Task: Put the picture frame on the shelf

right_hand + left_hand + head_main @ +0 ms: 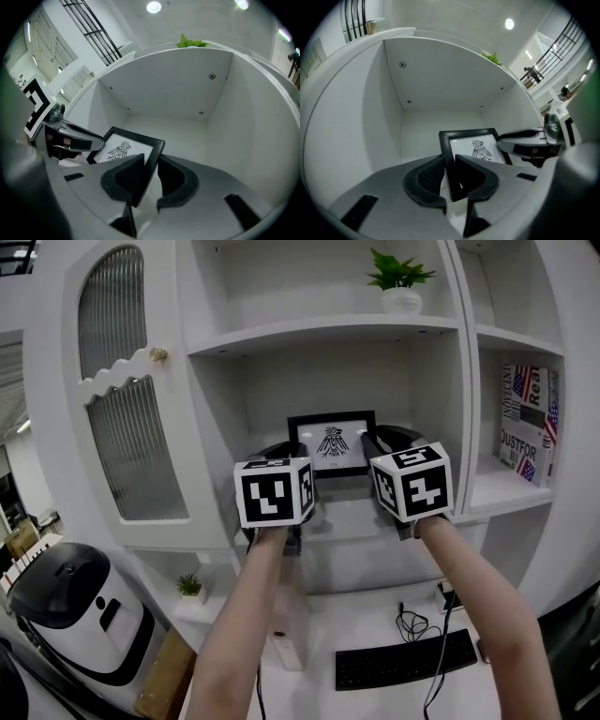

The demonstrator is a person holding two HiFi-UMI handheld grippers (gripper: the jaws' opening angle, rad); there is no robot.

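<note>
The black picture frame (331, 442) holds a white print of a bird-like figure and stands upright inside the middle compartment of the white shelf (323, 332). My left gripper (291, 463) is shut on its left edge. My right gripper (373, 448) is shut on its right edge. In the left gripper view the frame (476, 147) runs between the dark pads (426, 176), with my left gripper (449, 173) around its left rail. In the right gripper view the frame (124, 150) leans between the jaws of my right gripper (151, 176). The frame's bottom edge is hidden behind the marker cubes.
A potted plant (401, 282) sits on the shelf above. Books (527, 423) stand in the right compartment. A cabinet door with ribbed glass (131, 427) is at the left. Below are a keyboard (403, 662), cables, a small plant (190, 587) and a black-and-white appliance (80, 610).
</note>
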